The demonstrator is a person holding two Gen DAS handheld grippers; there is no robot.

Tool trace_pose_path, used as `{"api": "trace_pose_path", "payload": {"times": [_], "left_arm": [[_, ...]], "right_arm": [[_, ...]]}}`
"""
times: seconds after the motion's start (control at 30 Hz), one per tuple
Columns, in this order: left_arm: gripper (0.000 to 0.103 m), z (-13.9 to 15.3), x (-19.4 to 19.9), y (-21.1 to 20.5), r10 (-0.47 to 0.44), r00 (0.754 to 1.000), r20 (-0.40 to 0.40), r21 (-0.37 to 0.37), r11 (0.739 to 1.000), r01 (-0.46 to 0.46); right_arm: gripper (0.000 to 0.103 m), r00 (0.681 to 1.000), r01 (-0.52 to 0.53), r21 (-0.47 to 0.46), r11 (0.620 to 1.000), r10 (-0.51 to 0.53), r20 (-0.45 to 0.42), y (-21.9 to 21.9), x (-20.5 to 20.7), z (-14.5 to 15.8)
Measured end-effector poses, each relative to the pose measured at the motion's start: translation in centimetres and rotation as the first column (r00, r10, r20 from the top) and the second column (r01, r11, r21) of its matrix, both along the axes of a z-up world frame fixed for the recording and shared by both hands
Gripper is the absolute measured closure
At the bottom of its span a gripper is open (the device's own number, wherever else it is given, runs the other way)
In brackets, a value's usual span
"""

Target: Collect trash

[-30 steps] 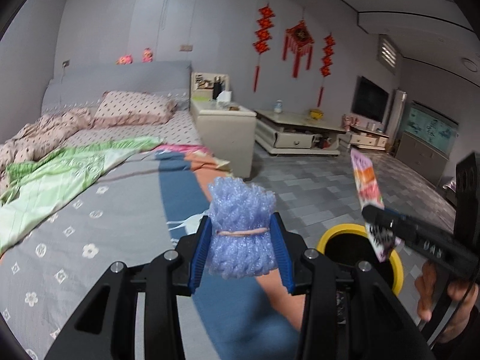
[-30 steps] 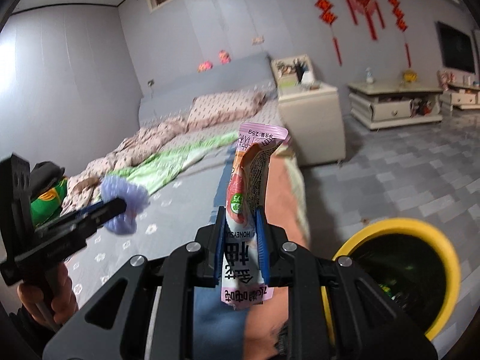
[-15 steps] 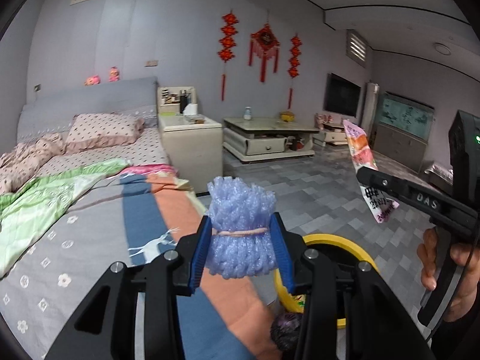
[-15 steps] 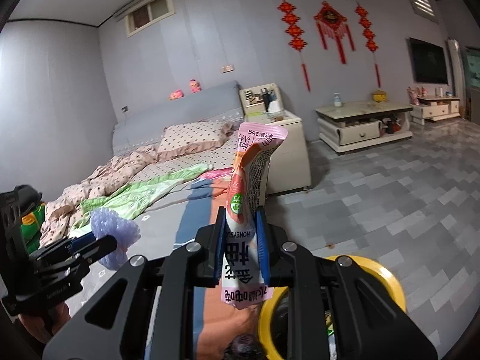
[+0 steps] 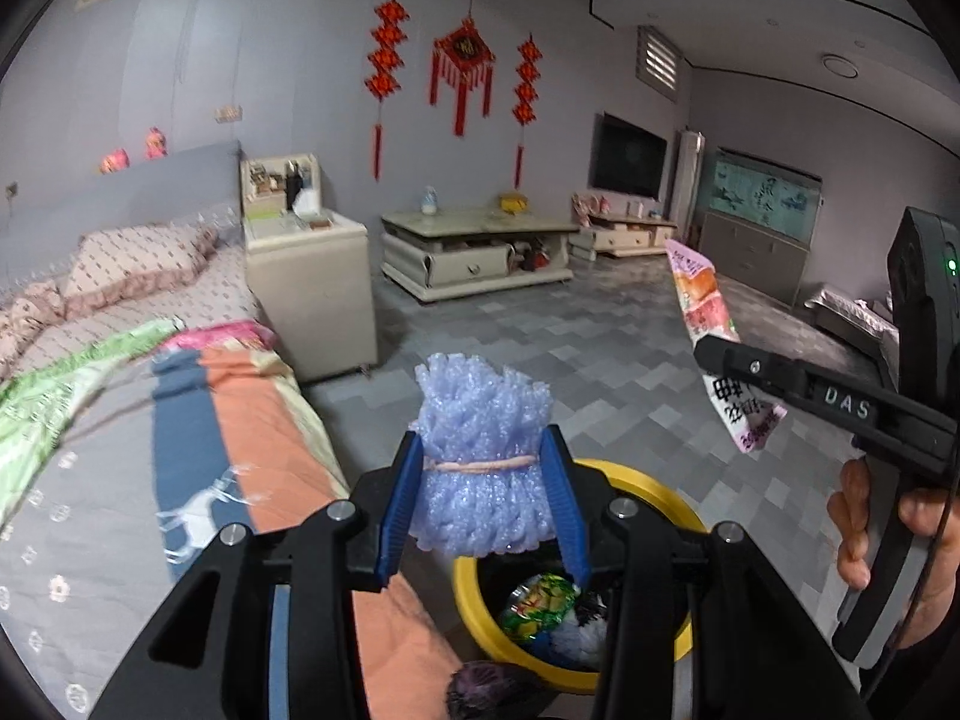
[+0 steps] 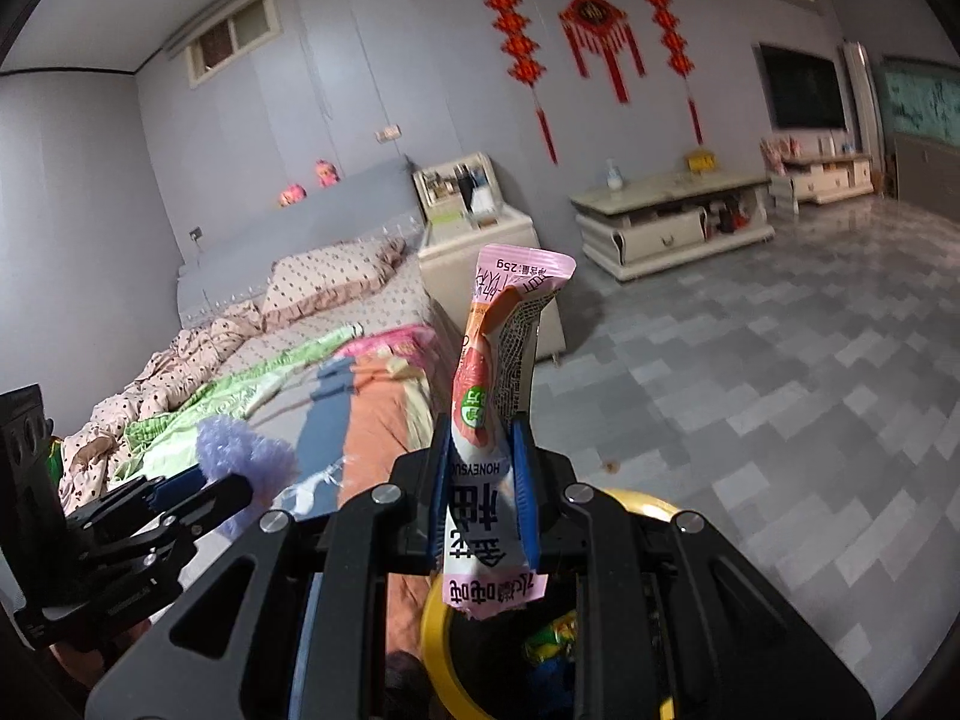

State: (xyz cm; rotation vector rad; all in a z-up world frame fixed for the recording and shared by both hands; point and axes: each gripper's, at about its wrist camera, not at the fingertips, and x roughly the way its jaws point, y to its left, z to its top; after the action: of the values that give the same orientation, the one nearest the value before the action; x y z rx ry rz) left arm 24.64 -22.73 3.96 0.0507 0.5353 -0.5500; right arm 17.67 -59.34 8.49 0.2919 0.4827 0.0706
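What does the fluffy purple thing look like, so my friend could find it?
Find the yellow-rimmed bin on the floor beside the bed. Just above it, the left gripper squeezes a pale purple foam net bundle tied with a rubber band. The snack wrapper nearby is flat and pink.

left gripper (image 5: 483, 480): clamped, level | right gripper (image 6: 485, 501): clamped, level
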Motion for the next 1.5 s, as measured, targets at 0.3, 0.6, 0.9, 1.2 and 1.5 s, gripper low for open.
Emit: {"api": "trace_pose_path", "payload": {"times": [0.3, 0.6, 0.9, 1.2, 1.5], "left_arm": [[0.064, -7.3, 4.2, -3.8, -0.055, 0.979, -0.194, 0.019, 0.998, 0.06], [0.062, -10.1, 5.9, -4.5, -0.063, 0.962, -0.265, 0.012, 0.998, 0.069], [0.04, -9.4, 6.0, -3.4, -0.055, 0.96, -0.276, -0.024, 0.998, 0.051], [0.04, -8.7, 6.1, 1.1, 0.019, 0.962, -0.272, -0.033, 0.999, -0.029], [0.04, -7.4, 5.1, 7.5, 0.129, 0.959, -0.252, -0.052, 0.988, -0.147]], "right_arm": [[0.084, 0.984, 0.033, 0.043, 0.999, -0.025, -0.176, -1.5, 2.4, -8.0], [0.083, 0.969, 0.055, 0.063, 0.996, -0.039, -0.244, -2.2, 3.9, -12.0], [0.059, 0.97, 0.088, 0.045, 0.995, -0.075, -0.233, -1.8, 3.8, -11.0], [0.059, 0.967, 0.114, 0.056, 0.992, -0.098, -0.236, -1.5, 2.9, -10.6], [0.059, 0.978, 0.033, 0.048, 0.998, -0.022, -0.207, 3.3, 3.2, -8.8]]}}
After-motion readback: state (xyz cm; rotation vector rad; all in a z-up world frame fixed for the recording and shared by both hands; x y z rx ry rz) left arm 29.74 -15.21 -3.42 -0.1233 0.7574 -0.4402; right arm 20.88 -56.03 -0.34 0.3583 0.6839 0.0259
